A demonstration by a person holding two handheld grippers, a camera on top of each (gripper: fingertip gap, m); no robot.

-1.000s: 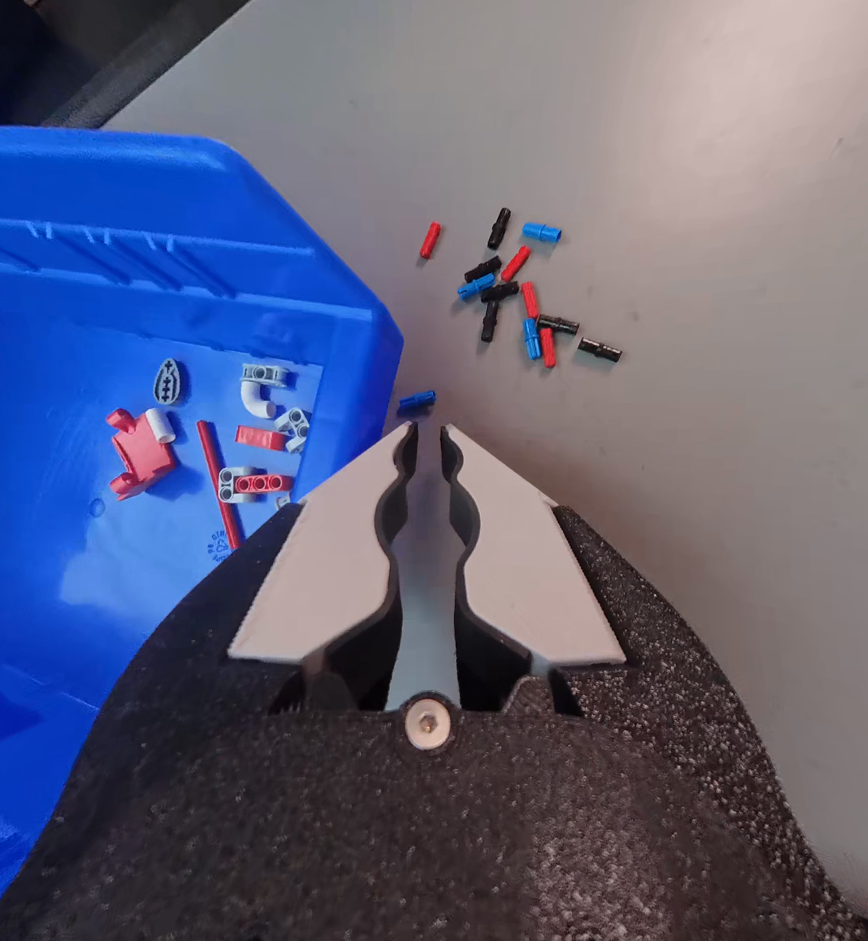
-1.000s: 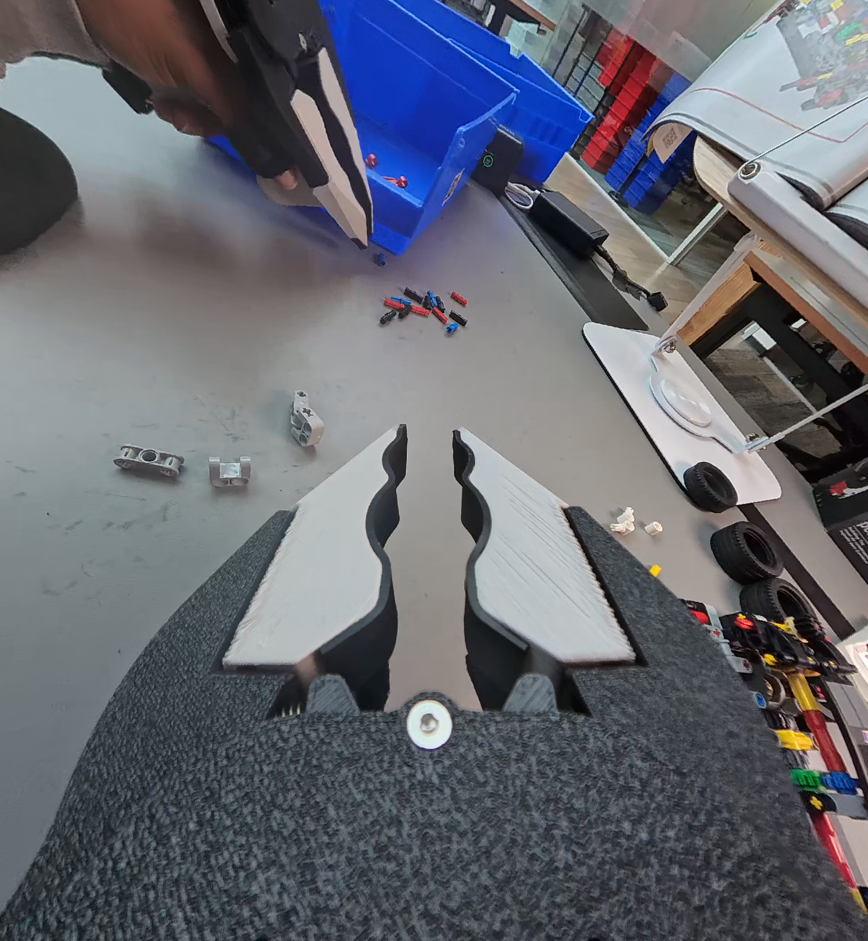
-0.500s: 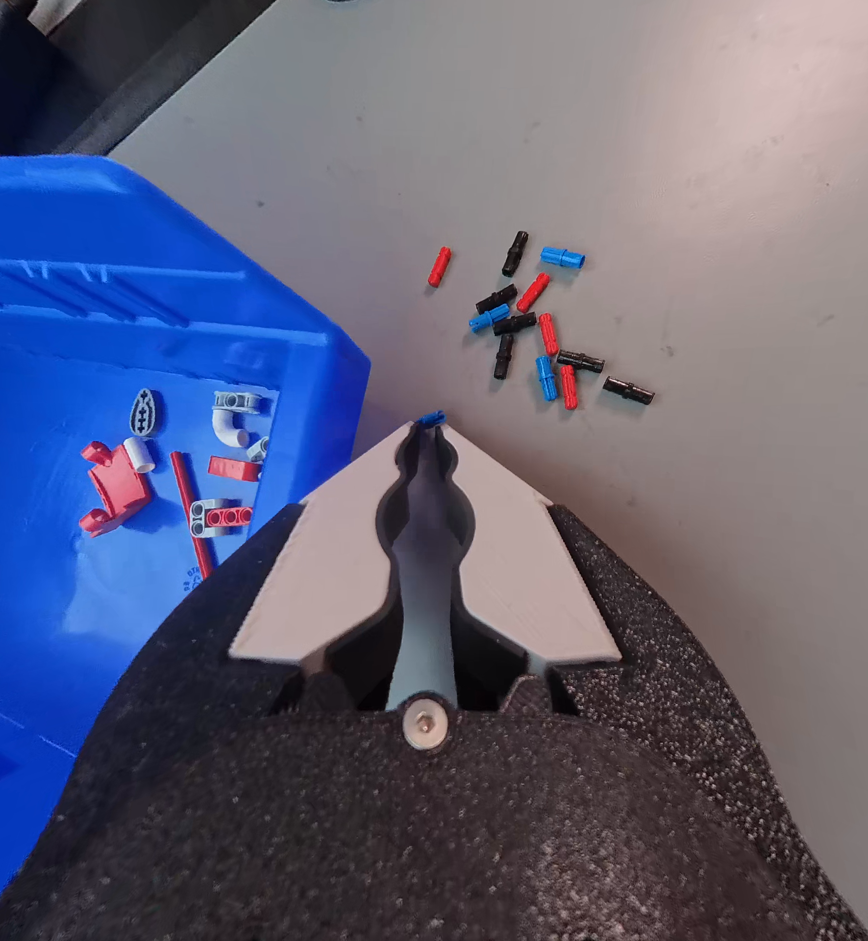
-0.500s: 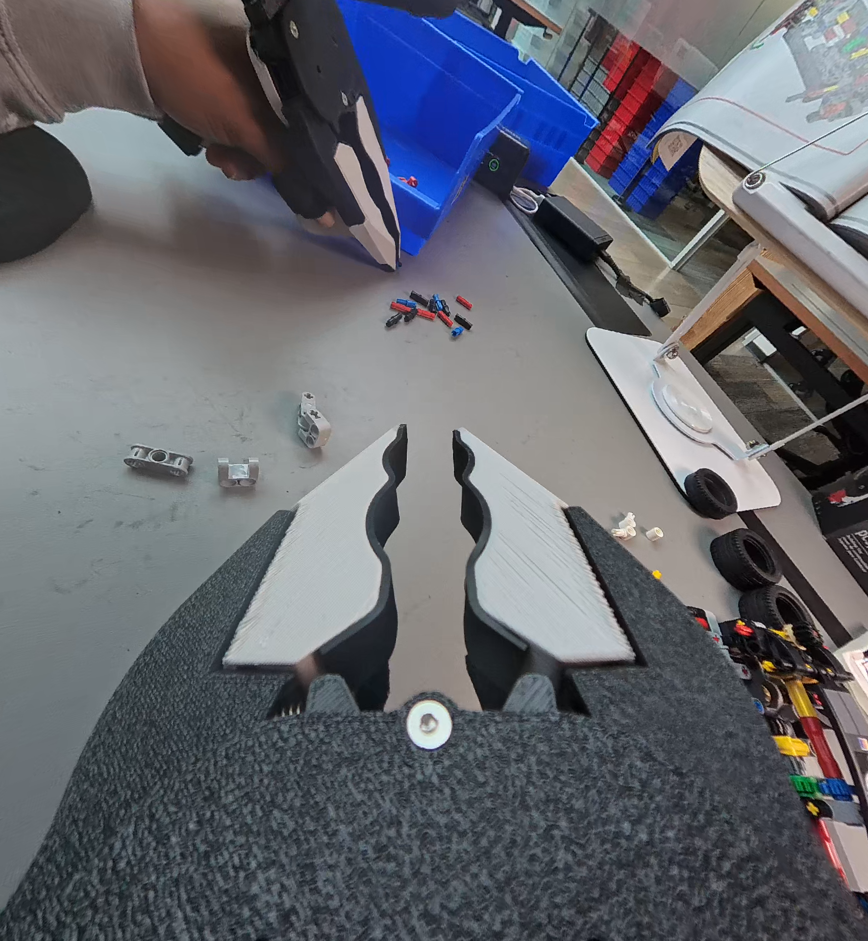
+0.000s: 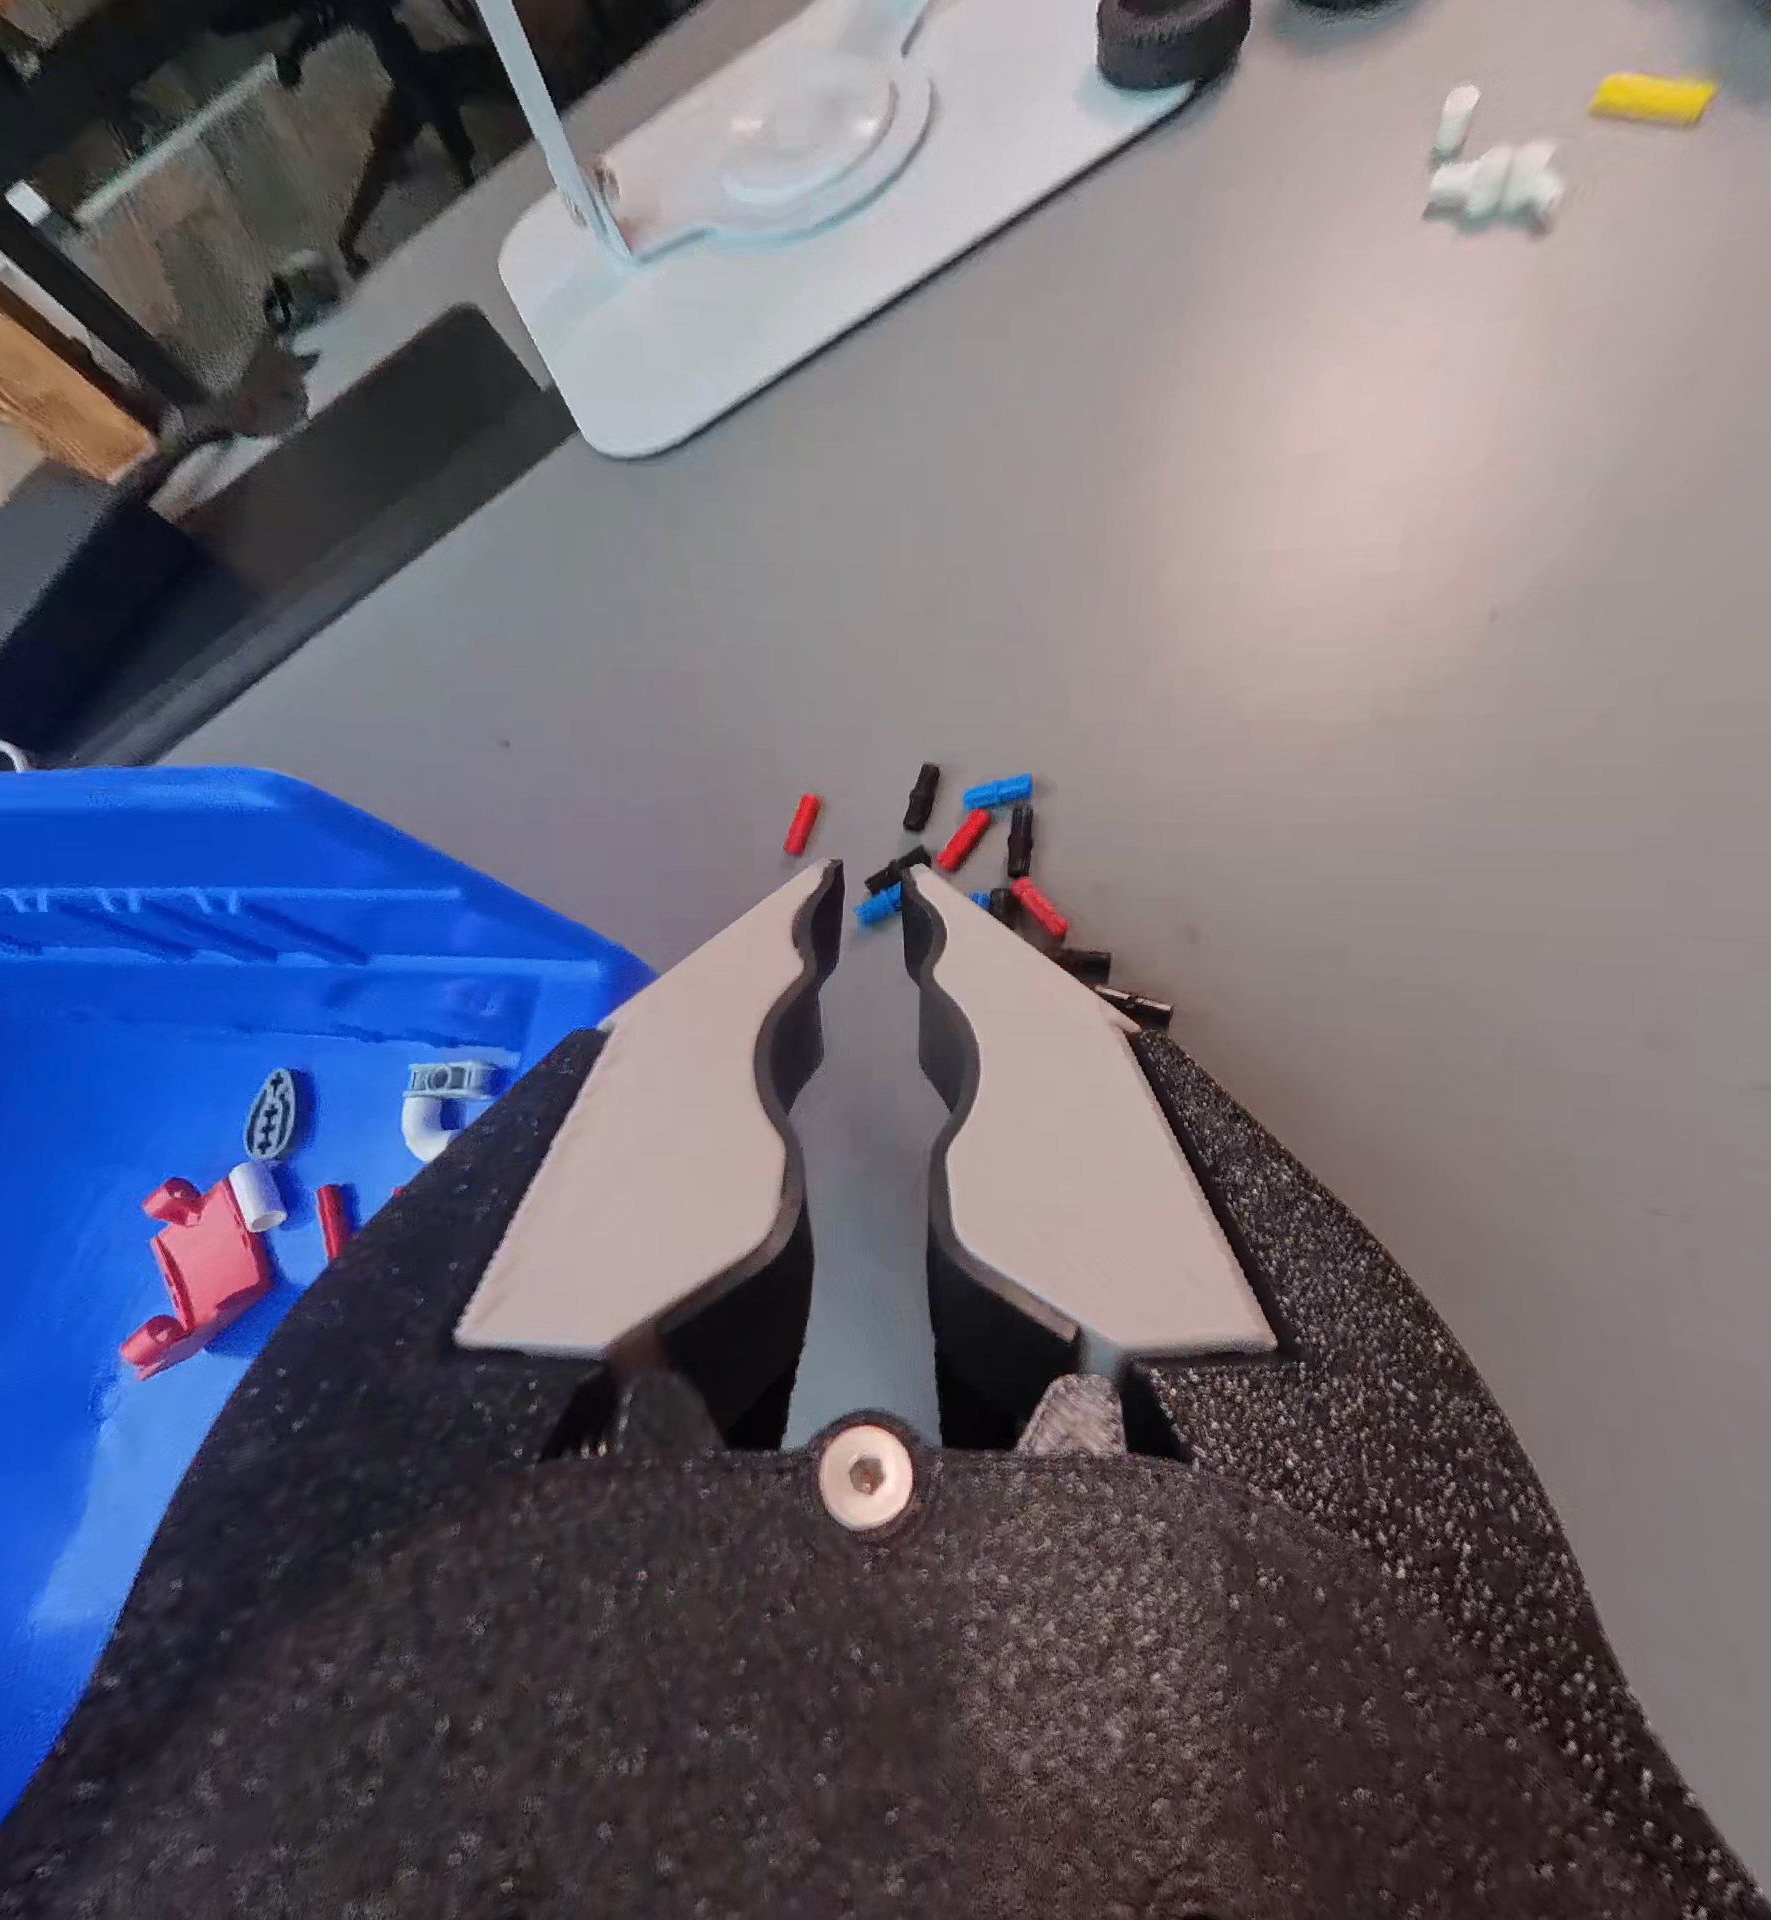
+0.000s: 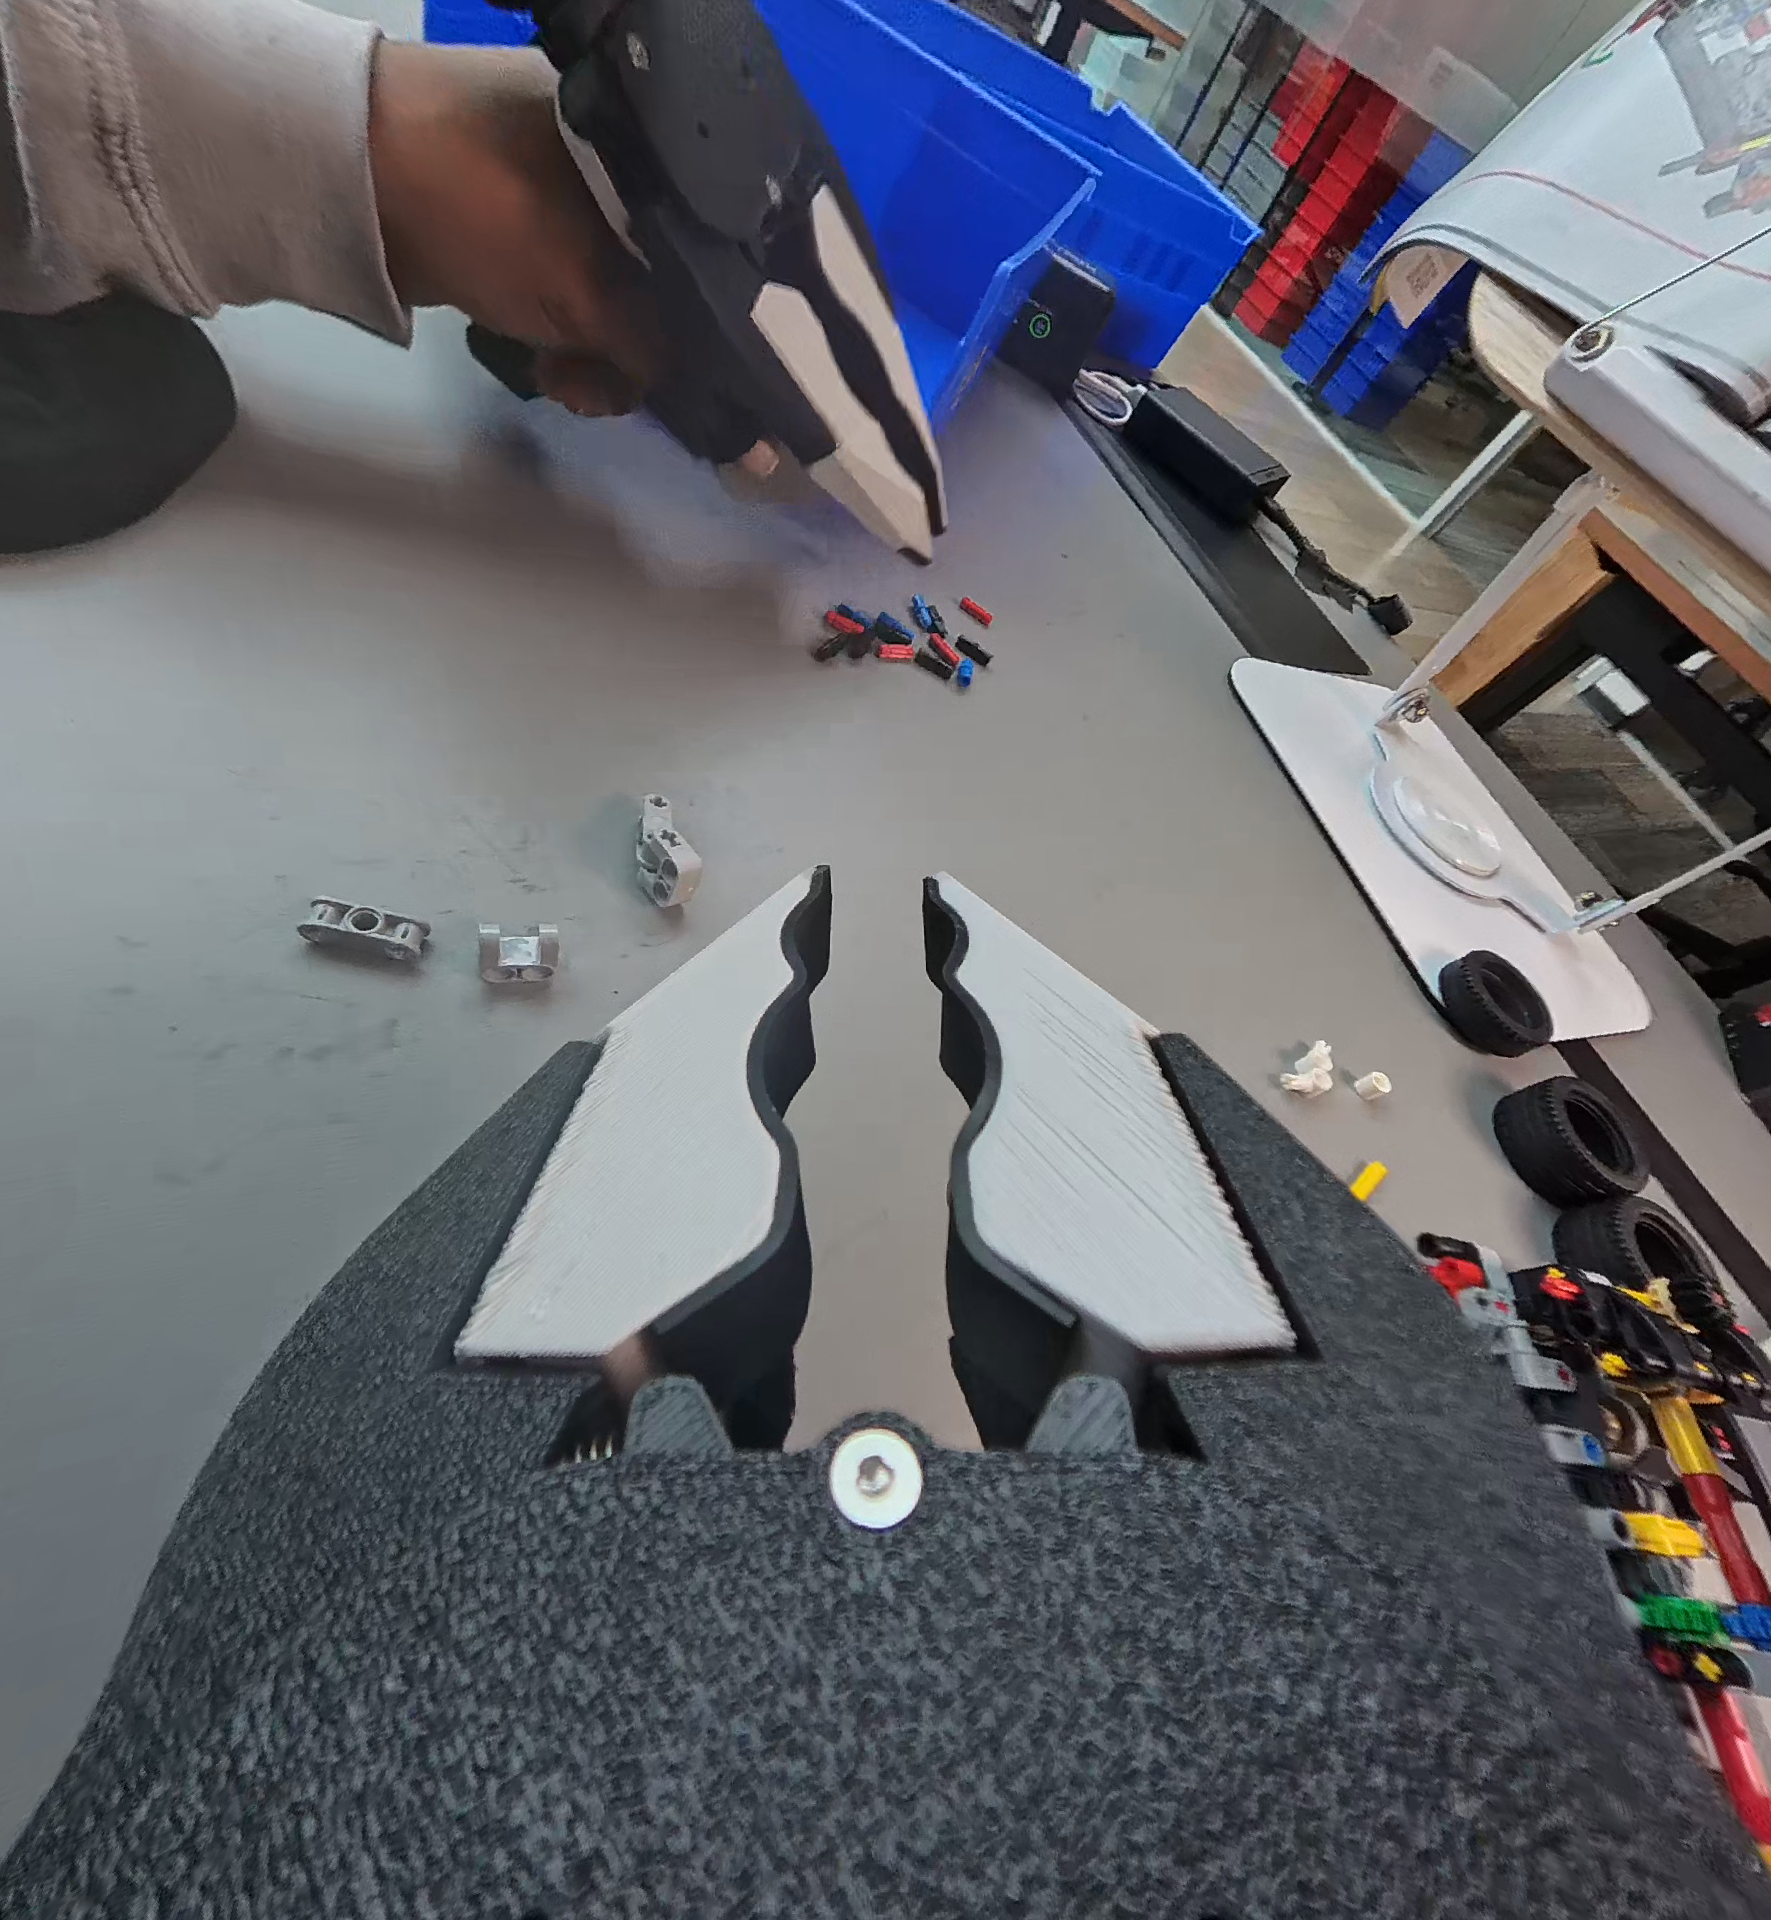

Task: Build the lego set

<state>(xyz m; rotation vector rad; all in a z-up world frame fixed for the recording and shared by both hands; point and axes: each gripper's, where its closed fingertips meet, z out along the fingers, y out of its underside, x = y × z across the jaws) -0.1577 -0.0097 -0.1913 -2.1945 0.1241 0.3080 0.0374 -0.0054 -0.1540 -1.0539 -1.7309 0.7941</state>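
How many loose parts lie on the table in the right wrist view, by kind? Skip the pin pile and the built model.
Grey pieces: 3
Tyres: 3
White pieces: 2
Yellow piece: 1
Total: 9

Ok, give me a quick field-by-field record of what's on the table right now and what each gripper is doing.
surface: grey table
left gripper: open, empty, tips over the pile of small red, blue and black connector pins
right gripper: open, empty, above bare table
blue plastic bin: holds red, grey and white pieces
loose parts: three grey connector pieces
far right: black rubber tyres; partly built multicoloured model
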